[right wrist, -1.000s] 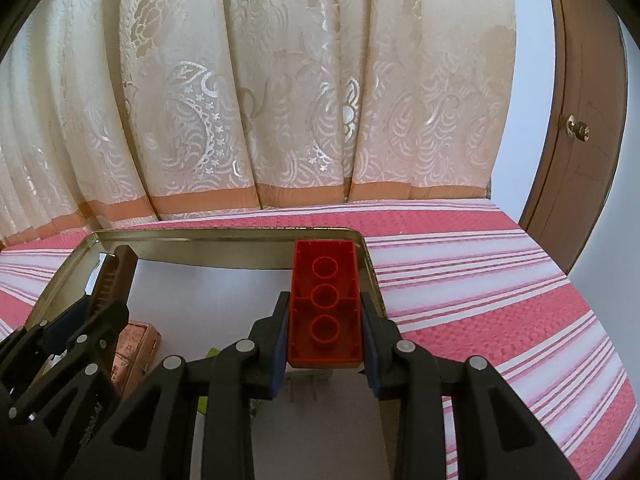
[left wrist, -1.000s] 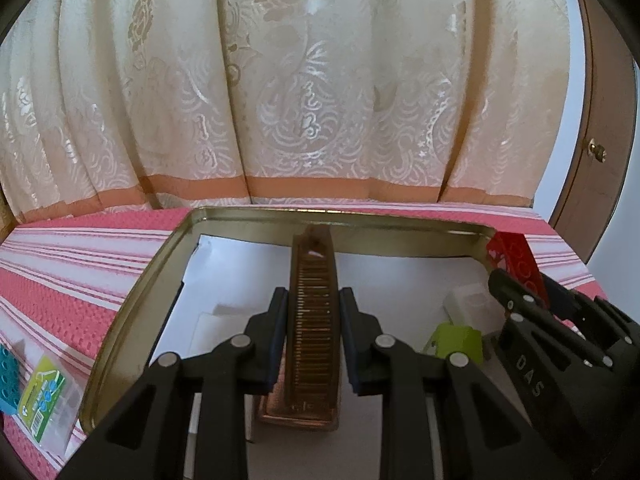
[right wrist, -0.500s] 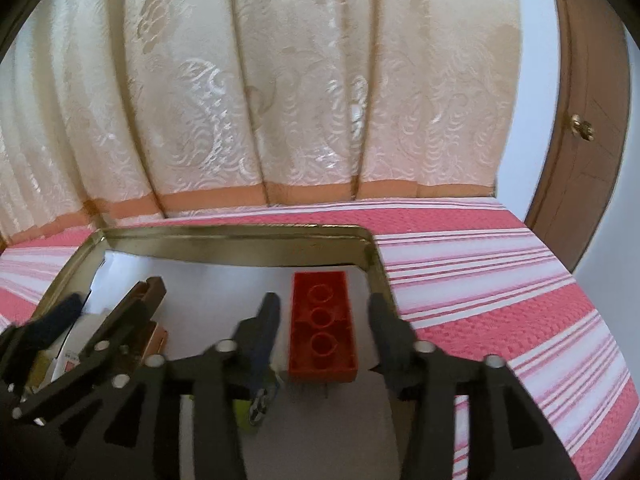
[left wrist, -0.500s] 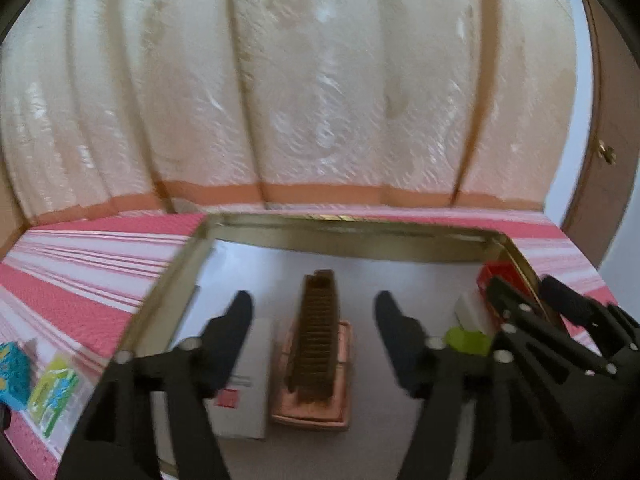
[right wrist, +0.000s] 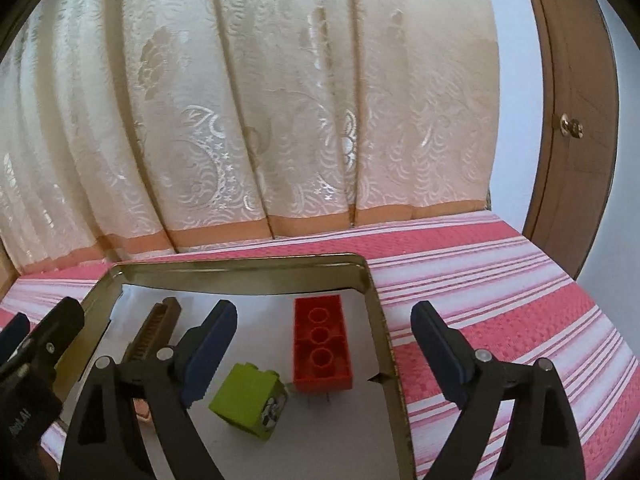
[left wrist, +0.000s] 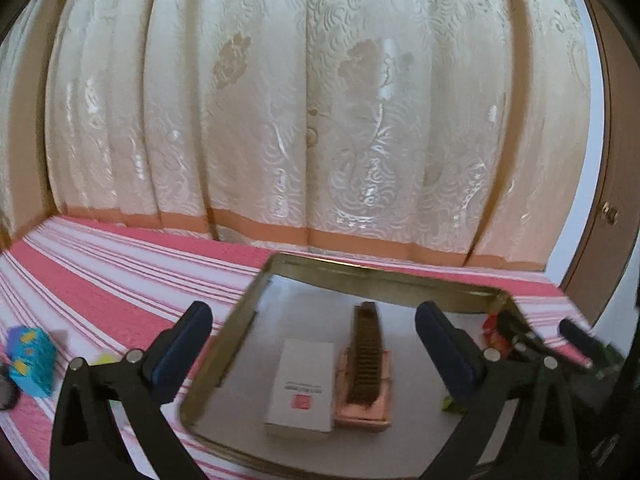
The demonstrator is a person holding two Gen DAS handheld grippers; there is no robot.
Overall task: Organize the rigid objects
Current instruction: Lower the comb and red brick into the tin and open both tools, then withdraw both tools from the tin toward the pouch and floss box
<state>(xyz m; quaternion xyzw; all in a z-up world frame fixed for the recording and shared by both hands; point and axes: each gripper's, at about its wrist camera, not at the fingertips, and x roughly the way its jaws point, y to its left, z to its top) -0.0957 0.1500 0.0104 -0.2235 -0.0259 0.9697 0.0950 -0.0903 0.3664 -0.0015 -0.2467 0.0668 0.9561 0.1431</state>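
Both my jaws have just been opening: the left gripper (left wrist: 312, 344) has let go of the brown comb (left wrist: 365, 354), the right gripper (right wrist: 324, 344) the red brick (right wrist: 320, 344). Both pieces now rest in the tin tray (right wrist: 240, 266), ahead between spread, empty jaws, untouched.

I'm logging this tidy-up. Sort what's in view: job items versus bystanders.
Job:
gold metal tray
red plastic building brick
lime-green block
brown comb-like piece on copper base
white box
blue patterned block

Bystanders:
cream curtain
striped pink cloth
wooden door
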